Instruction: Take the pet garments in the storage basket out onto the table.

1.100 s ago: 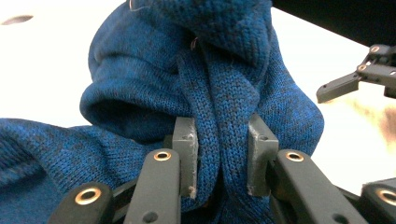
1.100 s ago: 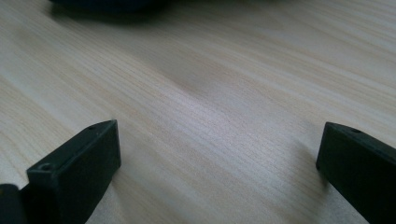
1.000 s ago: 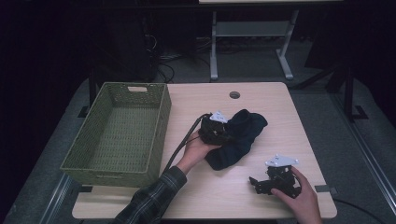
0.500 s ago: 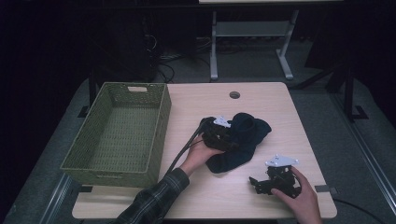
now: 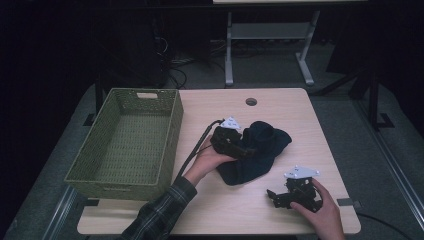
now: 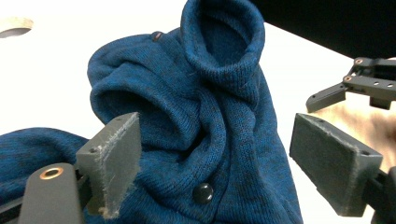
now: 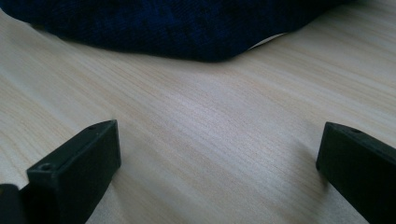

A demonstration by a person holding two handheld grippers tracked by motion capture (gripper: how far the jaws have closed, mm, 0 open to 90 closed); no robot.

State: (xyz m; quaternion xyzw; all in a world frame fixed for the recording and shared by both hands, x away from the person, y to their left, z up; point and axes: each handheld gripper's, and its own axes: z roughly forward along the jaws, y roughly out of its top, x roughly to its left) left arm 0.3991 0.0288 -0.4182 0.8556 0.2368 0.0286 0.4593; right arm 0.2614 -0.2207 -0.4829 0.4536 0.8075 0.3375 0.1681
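Two grippers spread wide, both empty: left gripper (image 6: pixel 215 158) straddling blue cardigan (image 5: pixel 257 150), right gripper (image 5: pixel 280 196) idle on tabletop (image 5: pixel 300 115). Likely pre-grasp; next: close on fabric.

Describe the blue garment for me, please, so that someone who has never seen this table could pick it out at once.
On the light wooden table, look right of the green woven basket, toward the middle of the tabletop. There lies the blue knitted garment in a crumpled heap, with the left gripper open over it and the right gripper nearby. It is the one soft item here, dark blue with small dark buttons.
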